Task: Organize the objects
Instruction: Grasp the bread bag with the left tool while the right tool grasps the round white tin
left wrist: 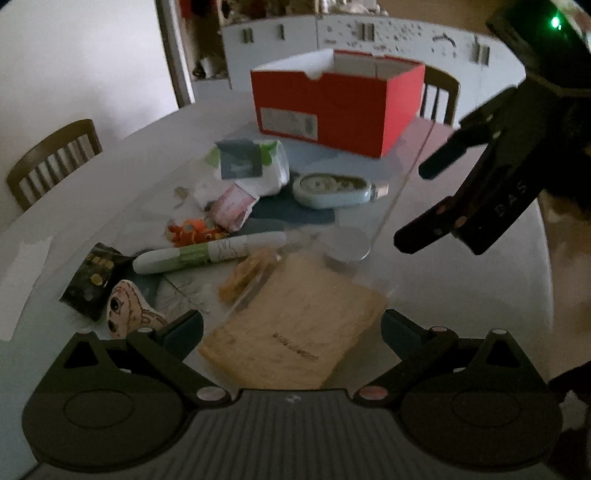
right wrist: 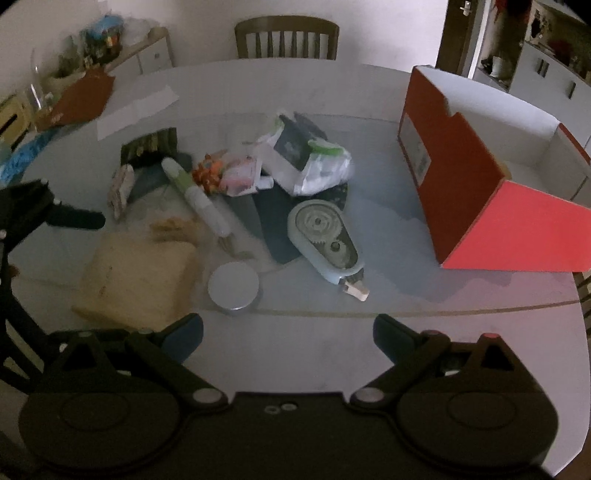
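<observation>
An open red box (left wrist: 332,107) (right wrist: 480,206) stands at the far side of the table. Before it lies a loose pile: a plastic bag (left wrist: 255,162) (right wrist: 310,158), a pale blue tape dispenser (left wrist: 332,190) (right wrist: 325,240), a white-green pen (left wrist: 207,253) (right wrist: 195,195), an orange toy (left wrist: 192,230), a round white lid (left wrist: 345,243) (right wrist: 233,284) and a tan packet (left wrist: 295,325) (right wrist: 140,280). My left gripper (left wrist: 291,328) is open, its fingers on either side of the tan packet's near end. My right gripper (right wrist: 290,332) (left wrist: 424,203) hovers open above bare table, near the lid.
A black packet (left wrist: 92,277) and a cartoon-face piece (left wrist: 129,310) lie at the pile's left. Wooden chairs (left wrist: 51,162) (right wrist: 286,37) stand around the table. A white paper (right wrist: 136,110) and clutter (right wrist: 74,99) sit at the far left. White cabinets (left wrist: 369,33) line the back.
</observation>
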Motion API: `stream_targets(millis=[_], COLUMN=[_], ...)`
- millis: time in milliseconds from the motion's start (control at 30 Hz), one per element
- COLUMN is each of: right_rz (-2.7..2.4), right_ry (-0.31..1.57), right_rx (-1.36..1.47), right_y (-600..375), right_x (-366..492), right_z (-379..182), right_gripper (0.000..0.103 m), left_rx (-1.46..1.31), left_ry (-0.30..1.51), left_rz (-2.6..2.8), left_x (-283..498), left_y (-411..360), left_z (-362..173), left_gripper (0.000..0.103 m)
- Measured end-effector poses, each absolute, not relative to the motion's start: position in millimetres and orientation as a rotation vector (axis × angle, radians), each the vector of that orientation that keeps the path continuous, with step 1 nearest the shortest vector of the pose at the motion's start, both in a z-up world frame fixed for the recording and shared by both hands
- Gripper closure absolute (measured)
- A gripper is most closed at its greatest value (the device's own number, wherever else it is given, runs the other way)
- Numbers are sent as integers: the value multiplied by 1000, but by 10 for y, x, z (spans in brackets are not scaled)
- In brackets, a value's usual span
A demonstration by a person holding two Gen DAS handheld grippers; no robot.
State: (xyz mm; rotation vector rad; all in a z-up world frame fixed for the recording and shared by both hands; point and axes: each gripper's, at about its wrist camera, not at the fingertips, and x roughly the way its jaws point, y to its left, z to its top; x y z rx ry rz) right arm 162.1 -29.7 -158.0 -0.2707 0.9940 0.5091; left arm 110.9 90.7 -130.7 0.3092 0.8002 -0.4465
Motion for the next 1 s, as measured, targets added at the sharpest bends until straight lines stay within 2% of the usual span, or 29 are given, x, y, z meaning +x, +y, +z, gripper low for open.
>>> stream_targets(millis=[433,600,833,1000], right_rz=[586,606,625,645], right_ry=[1026,1038,1008,980], right_rx=[-331,-319,-339,-344], right_y=[-196,-144,-39,19], right_x=[1715,1763,1779,1771], right_z=[-1746,-1800,-1834,-1822], right_gripper=[11,21,25,36], left_rx=[411,375,313,284], left_ry=[863,880,921,933], left_rz=[-578,-569,-519,-474], left_x=[1316,1341,1349,1301], left_y=[904,933,956,947], left_z=[-1510,-1531,-1546,-1532], left_gripper=[0,0,0,4])
